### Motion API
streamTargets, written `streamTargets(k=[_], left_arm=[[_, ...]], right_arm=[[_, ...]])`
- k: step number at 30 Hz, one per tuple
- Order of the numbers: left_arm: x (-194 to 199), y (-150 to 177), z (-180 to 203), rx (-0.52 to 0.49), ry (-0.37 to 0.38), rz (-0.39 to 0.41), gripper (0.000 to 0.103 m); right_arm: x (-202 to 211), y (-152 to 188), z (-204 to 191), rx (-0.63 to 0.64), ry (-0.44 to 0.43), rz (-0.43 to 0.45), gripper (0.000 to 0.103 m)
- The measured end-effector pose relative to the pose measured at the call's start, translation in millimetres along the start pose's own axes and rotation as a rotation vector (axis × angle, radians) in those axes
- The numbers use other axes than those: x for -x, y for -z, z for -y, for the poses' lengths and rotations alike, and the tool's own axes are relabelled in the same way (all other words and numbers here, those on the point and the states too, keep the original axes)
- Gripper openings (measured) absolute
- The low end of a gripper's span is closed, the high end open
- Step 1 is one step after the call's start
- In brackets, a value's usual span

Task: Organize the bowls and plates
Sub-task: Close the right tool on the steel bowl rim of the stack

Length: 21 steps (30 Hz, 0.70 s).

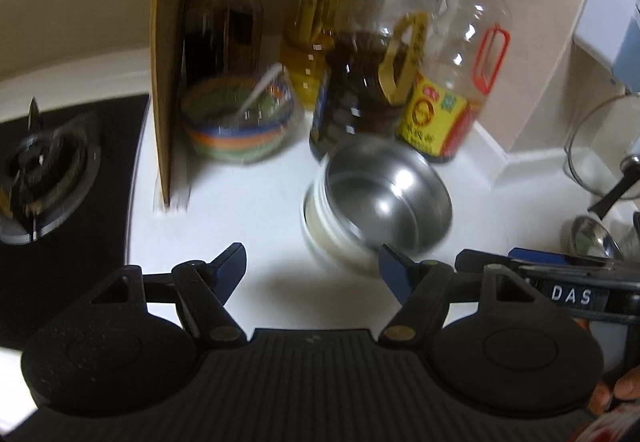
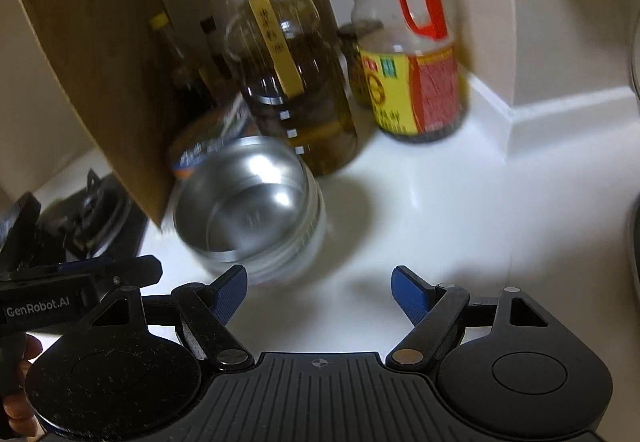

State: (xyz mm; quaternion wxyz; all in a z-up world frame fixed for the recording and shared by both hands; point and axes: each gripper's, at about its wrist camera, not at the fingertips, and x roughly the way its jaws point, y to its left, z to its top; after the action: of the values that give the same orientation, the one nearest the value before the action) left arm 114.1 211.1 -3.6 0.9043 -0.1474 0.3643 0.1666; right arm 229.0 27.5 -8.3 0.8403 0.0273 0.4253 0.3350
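Nearest the left wrist camera, the left hand-held gripper [image 1: 312,270] has its two blue-padded fingers spread wide with nothing between them, above a white surface [image 1: 248,210]. Just beyond its right finger sits a stack of bowls [image 1: 376,202]: a shiny steel bowl tilted on top of a white one, blurred. Behind the stack stand a dark sauce bottle [image 1: 360,82], a yellow-labelled bottle with a red handle [image 1: 452,102] and a yellow oil bottle [image 1: 312,42]. To the left are a striped bowl holding a white spoon [image 1: 240,122], an upright wooden board [image 1: 172,62] and a black gas burner [image 1: 44,166]. A ladle [image 1: 592,238] lies at the far right.

From the right wrist camera, the right hand-held gripper [image 2: 320,288] is likewise spread wide and empty over the surface [image 2: 420,210]. The same stack of bowls [image 2: 248,202] sits just ahead of its left finger, beside the board [image 2: 100,62].
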Motion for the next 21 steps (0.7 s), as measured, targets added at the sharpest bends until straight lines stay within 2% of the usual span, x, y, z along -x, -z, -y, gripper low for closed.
streamTargets(k=[3, 9, 13, 18, 21], left_arm=[[-13, -19, 1, -0.024, 0.008, 0.018, 0.069], [-51, -39, 5, -0.062, 0.017, -0.032, 0.059], [-70, -42, 4, -0.07, 0.023, -0.069, 0.05], [-83, -42, 2, -0.082, 0.041, -0.105, 0.037], [-89, -42, 3, -0.088, 0.054, -0.118, 0.029]], right_arm=[[-9, -13, -4, 0.0, 0.014, 0.033, 0.079], [-37, -32, -7, -0.012, 0.06, 0.034, 0.077], [-53, -35, -8, -0.022, 0.055, 0.004, 0.061], [-69, -34, -13, -0.02, 0.058, -0.031, 0.052], [-75, -34, -14, -0.029, 0.058, -0.045, 0.042]])
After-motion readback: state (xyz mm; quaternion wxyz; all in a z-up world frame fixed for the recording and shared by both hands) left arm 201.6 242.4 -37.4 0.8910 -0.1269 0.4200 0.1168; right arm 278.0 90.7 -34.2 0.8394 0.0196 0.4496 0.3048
